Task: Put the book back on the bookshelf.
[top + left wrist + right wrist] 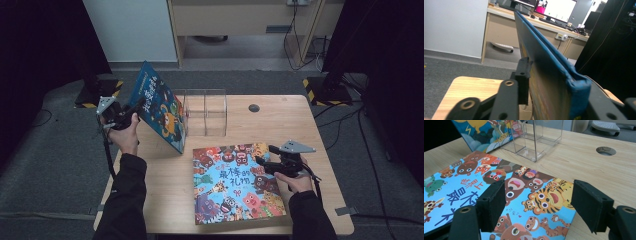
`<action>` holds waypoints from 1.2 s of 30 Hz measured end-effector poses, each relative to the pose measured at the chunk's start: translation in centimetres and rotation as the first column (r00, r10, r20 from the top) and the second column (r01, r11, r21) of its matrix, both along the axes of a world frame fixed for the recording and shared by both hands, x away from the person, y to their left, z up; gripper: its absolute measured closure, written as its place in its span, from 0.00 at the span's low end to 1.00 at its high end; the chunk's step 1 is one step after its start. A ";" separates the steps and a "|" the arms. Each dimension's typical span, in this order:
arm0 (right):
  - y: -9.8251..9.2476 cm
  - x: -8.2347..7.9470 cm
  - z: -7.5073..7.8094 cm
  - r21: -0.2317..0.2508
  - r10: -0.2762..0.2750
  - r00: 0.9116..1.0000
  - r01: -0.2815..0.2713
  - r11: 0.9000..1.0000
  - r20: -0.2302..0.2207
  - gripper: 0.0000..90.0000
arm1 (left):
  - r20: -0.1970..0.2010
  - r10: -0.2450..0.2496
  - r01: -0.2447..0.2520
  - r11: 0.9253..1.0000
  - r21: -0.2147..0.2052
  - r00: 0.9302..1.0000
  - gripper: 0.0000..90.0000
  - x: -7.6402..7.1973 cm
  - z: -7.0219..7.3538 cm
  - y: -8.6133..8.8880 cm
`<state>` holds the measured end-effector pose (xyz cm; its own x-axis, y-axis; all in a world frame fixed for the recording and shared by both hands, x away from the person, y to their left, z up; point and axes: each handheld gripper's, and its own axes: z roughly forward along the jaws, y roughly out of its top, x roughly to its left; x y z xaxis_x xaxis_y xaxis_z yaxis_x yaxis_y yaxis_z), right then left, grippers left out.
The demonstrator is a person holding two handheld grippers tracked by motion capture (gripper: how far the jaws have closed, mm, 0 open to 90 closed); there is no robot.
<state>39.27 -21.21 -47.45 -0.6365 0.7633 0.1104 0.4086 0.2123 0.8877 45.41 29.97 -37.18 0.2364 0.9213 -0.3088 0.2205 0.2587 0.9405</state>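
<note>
Two picture books are on the worktop (300, 125), along with one clear plastic rack (206, 112) with two visible compartments. The blue book (161, 106) stands tilted on its lower edge at the left, just beside the rack, and its bottom corner comes close to the flat book (236, 182), which lies face up near the front edge. In the high view the left gripper (131, 116) sits at the blue book's outer edge, but the hand hides how the fingers meet the cover. The left gripper view looks along that book edge-on: the worn spine corner sits against the right-hand finger, while the left-hand finger (523, 81) stands beside the cover, and whether it presses cannot be told; the cover picture is lost in this view. The right gripper (261, 164) hovers at the flat book's right edge. In the right gripper view its two fingers (491, 205) stand well apart above the book's corner with the tiger drawing, gripping nothing, and this view cuts off the blue book and the top of the rack. The far cabinet and cables are dim.
</note>
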 end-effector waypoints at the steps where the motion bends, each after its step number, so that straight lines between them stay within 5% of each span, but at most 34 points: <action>1: 0.0 0.0 0.0 0.002 -0.001 1.000 0.001 1.000 0.001 0.31 | 0.004 0.001 -0.001 1.000 -0.004 1.000 0.67 -0.1 0.0 0.1; 12: -0.3 -0.1 0.3 0.020 -0.013 1.000 0.013 1.000 0.000 0.29 | 0.040 -0.028 0.029 1.000 -0.003 0.999 0.49 -2.4 1.3 1.0; 19: -0.4 -0.3 0.7 0.024 -0.024 1.000 0.024 0.999 0.003 0.28 | 0.009 -0.037 0.036 0.998 0.041 0.999 0.44 -4.6 1.6 1.5; 28: -0.9 -1.0 1.3 0.022 -0.049 0.999 0.050 0.999 -0.004 0.24 | -0.027 -0.106 0.107 0.994 0.035 0.994 0.40 -8.2 0.2 1.8; 36: -1.5 -1.6 1.1 0.004 -0.078 0.997 0.078 0.997 -0.011 0.22 | -0.062 -0.174 0.177 0.983 0.042 0.983 0.39 -10.1 -3.1 0.3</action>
<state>37.68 -22.73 -46.33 -0.5735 0.8103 0.1206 0.4333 0.1751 0.8841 35.34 30.23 -40.24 0.3787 0.8810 -0.2836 0.3132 0.1664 0.9350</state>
